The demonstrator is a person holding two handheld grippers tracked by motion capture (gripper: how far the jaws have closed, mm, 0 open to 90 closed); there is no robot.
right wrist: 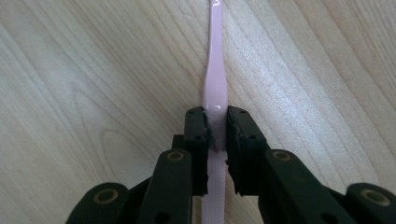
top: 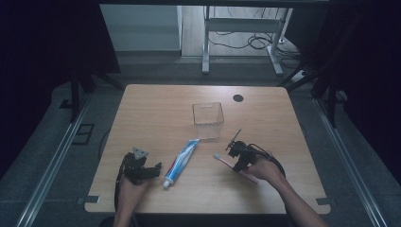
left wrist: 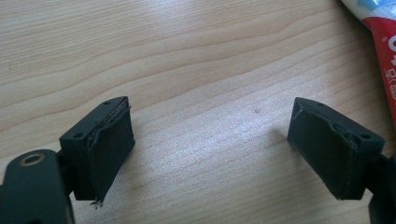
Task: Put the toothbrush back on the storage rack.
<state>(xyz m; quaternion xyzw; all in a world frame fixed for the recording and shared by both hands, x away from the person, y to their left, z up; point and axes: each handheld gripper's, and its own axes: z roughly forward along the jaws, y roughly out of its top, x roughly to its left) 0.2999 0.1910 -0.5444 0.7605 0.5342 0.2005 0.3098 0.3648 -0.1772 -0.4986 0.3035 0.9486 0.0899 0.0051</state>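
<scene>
In the high view, the desk point(top: 156, 109) carried a clear plastic box point(top: 208, 119) near its middle. A toothpaste tube point(top: 182, 161) lay at about seven o'clock from the box, cap end toward the person. A pink toothbrush point(top: 226, 162) lay at about five o'clock from the box, its head pointing toward the tube. The right tongs point(top: 240, 163) sat over the toothbrush handle. The left tongs point(top: 149, 171) rested at nine o'clock from the tube's cap, just beside it.

In the left gripper view, the left tongs point(left wrist: 210, 154) stood wide with bare desk point(left wrist: 187, 60) between them; the toothpaste tube point(left wrist: 385, 42) showed at two o'clock.

In the right gripper view, the right tongs point(right wrist: 217, 135) were narrow, pads pressed on both sides of the toothbrush point(right wrist: 215, 79) handle, which ran toward twelve o'clock on the desk point(right wrist: 93, 93).
</scene>
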